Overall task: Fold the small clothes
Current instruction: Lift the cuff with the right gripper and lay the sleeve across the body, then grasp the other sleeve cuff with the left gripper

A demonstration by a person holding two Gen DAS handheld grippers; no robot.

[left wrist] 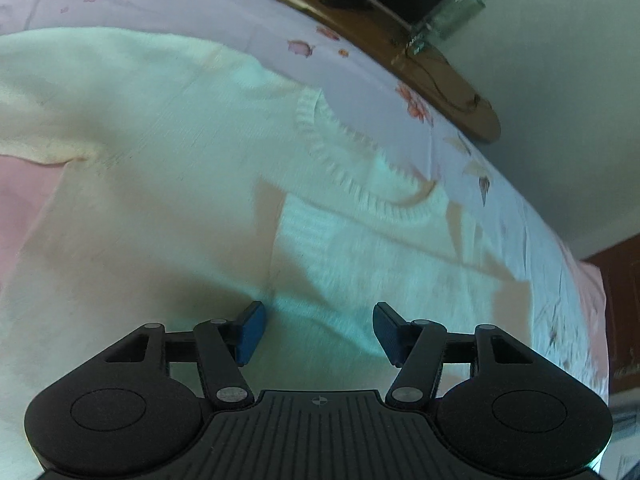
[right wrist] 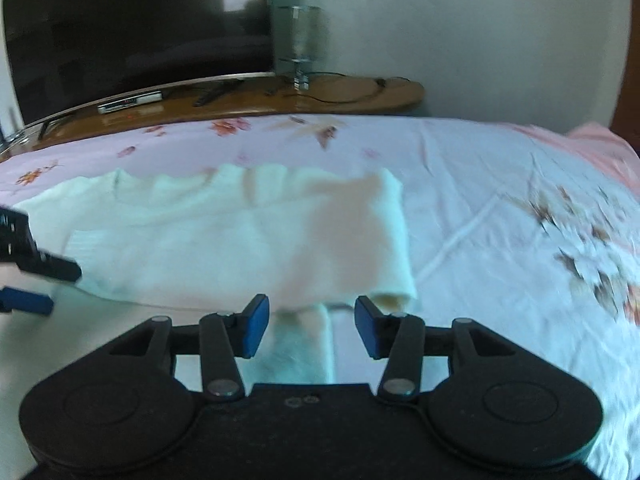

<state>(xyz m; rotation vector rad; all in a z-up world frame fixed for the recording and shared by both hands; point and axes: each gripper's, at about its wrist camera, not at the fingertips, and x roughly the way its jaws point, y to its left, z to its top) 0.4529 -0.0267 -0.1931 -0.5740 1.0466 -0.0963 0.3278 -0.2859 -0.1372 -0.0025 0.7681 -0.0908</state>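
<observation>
A white knitted sweater [left wrist: 160, 160] lies spread on the floral bed sheet [left wrist: 260, 32]. Its ribbed collar [left wrist: 360, 176] faces the far side, and a sleeve with a ribbed cuff [left wrist: 308, 228] is folded across the chest. My left gripper [left wrist: 320, 330] hovers low over the sweater's body, jaws open, nothing pinched. In the right wrist view the folded sleeve [right wrist: 260, 240] runs across the sweater. My right gripper [right wrist: 312, 326] is open, with a narrow strip of sweater fabric [right wrist: 304, 348] lying between its blue pads [right wrist: 256, 326]. The left gripper's fingers [right wrist: 44, 266] show at that view's left edge.
A wooden TV bench [right wrist: 320, 96] runs along the bed's far edge, carrying a dark screen [right wrist: 120, 32], a clear glass stand [right wrist: 298, 40] and cables. A pink blanket [right wrist: 592, 148] lies at the right. Bare sheet [right wrist: 500, 220] stretches right of the sweater.
</observation>
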